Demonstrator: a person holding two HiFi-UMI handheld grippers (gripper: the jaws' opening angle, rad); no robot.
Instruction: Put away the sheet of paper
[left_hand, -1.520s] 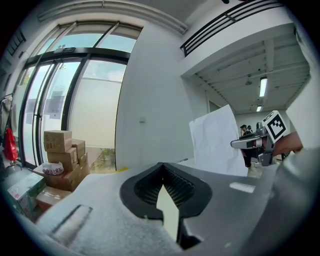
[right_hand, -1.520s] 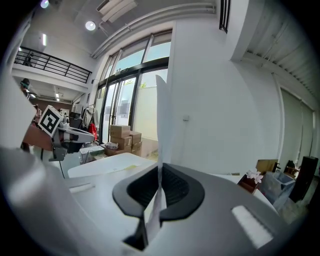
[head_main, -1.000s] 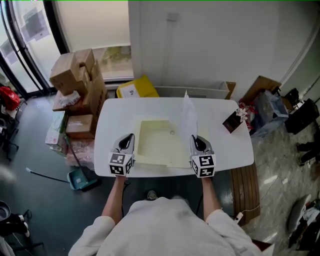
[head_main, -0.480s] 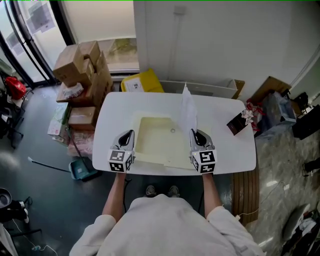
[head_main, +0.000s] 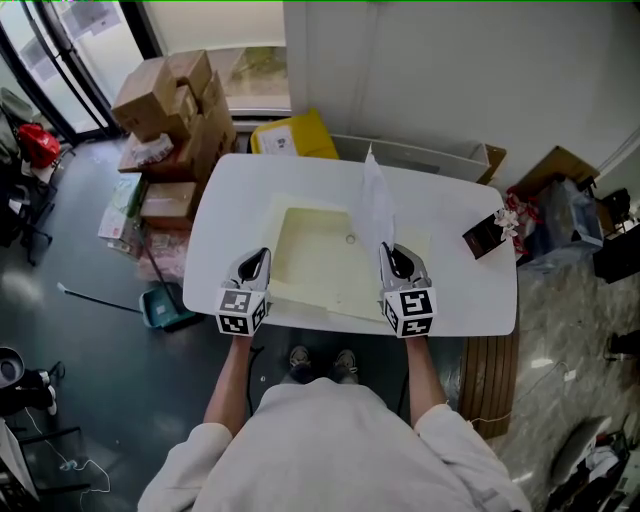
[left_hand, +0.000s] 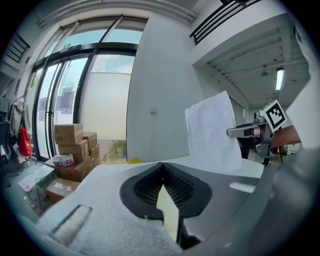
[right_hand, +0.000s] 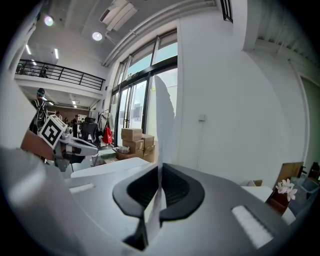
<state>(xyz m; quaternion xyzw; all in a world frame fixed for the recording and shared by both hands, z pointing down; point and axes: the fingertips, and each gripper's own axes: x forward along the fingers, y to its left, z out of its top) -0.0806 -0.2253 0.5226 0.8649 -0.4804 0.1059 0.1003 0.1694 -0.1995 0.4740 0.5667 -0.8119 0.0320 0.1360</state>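
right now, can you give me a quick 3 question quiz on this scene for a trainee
1. True or false: the right claw is shut on the white sheet of paper.
2. What does the left claw grip? A) nothing B) the cream folder C) the same sheet
3. Fill in: the sheet stands ____ above the table.

Key: 1 true; 2 B; 3 upright.
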